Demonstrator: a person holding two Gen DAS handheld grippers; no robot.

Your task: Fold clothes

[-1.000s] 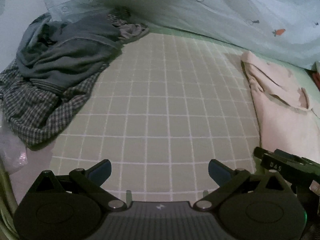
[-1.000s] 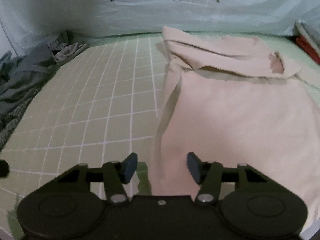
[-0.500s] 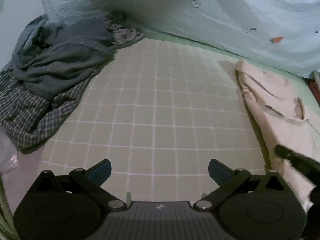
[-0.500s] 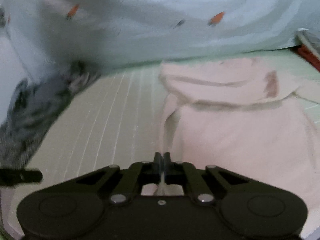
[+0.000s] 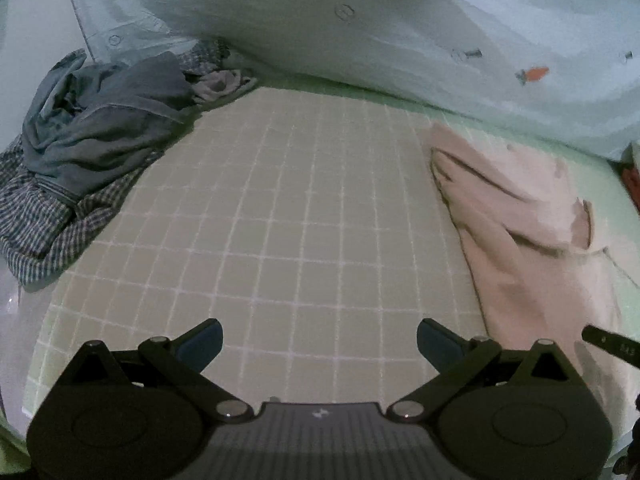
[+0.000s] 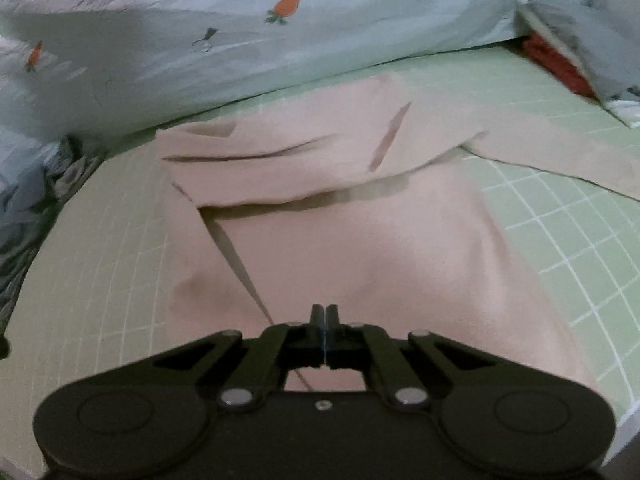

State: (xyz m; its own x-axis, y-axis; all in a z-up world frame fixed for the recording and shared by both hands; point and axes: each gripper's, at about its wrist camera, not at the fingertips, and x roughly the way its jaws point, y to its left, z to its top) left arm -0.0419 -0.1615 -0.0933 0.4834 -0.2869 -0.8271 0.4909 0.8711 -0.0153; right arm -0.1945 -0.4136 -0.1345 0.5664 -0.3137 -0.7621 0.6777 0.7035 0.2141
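Right gripper pinches the pale pink cotton garment shut at six o'clock.
Left gripper gapes empty; best it takes the opposite hem before lifting.

Green white-gridded bed sheet fills foreground. Pale carrot-print duvet bunched along far edge. Lighting dim.

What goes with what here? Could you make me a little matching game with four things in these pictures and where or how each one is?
Things:
1. left gripper
2. right gripper
3. pink garment
4. grey and checked clothes

States:
A. piled in a heap at the mat's far left
B. shut on a fold of cloth
C. wide open, holding nothing
D. spread out, partly folded

Pairs: 1-C, 2-B, 3-D, 4-A
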